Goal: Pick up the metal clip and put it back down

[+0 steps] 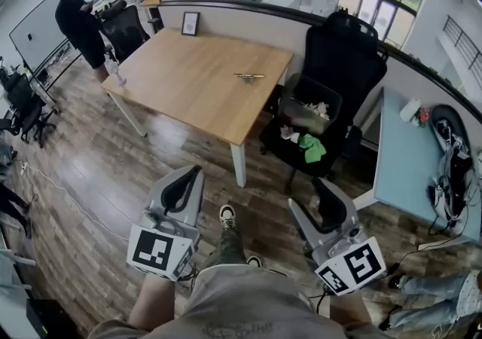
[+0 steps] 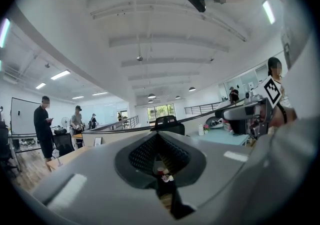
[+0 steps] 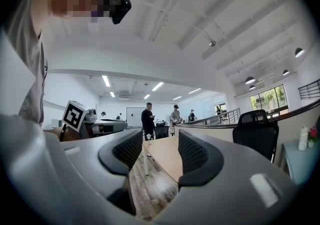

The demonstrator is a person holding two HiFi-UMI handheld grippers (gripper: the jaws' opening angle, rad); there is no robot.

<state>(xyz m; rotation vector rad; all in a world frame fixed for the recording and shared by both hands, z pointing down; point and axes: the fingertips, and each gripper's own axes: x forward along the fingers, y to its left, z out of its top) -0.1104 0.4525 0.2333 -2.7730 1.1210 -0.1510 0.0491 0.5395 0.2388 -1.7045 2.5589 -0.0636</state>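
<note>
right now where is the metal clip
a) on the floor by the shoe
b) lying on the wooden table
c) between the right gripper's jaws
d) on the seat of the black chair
b: the metal clip lies flat on the wooden table, far from the right gripper, whose jaws stand apart with nothing between them.

Shown in dull silver is the metal clip, against a light tan wood-grain counter. A black chair is topped with a bright green cloth; the floor is planked in dark brown. Grey, black-padded left tool and right tool are marked with black-and-white squares.
</note>
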